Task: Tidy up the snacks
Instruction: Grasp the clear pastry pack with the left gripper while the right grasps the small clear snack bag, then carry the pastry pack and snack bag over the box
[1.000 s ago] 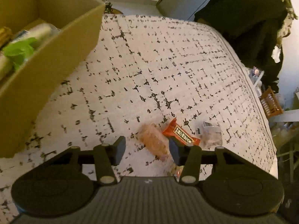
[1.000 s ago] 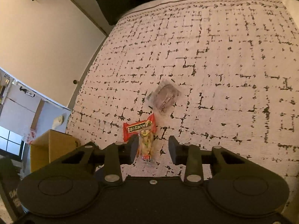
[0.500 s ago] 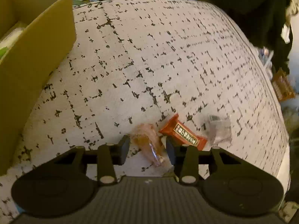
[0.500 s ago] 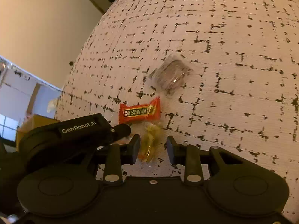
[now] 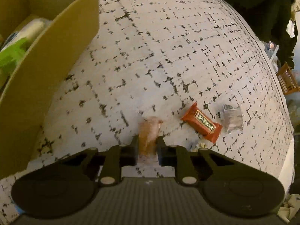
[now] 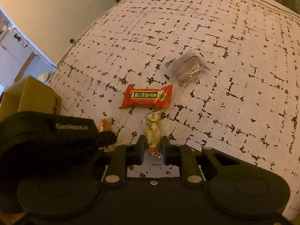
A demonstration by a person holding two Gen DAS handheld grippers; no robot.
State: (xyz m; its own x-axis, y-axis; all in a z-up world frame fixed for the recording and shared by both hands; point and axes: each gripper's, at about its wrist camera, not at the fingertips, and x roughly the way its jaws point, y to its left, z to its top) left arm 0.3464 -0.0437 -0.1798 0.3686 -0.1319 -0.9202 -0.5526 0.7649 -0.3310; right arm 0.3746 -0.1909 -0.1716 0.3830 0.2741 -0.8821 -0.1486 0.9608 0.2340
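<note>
Bedspread [image 6: 206, 28]: four snack packets [image 6: 146, 99]

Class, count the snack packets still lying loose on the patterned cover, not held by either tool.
2: the red packet mid-cover and the clear dark-filled packet beyond it. Others may be hidden behind the tools.

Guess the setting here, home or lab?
Likely a lived-in home room: a patterned fabric surface like a bed or sofa, a cardboard box of snacks, dark clothes heaped behind.
</note>
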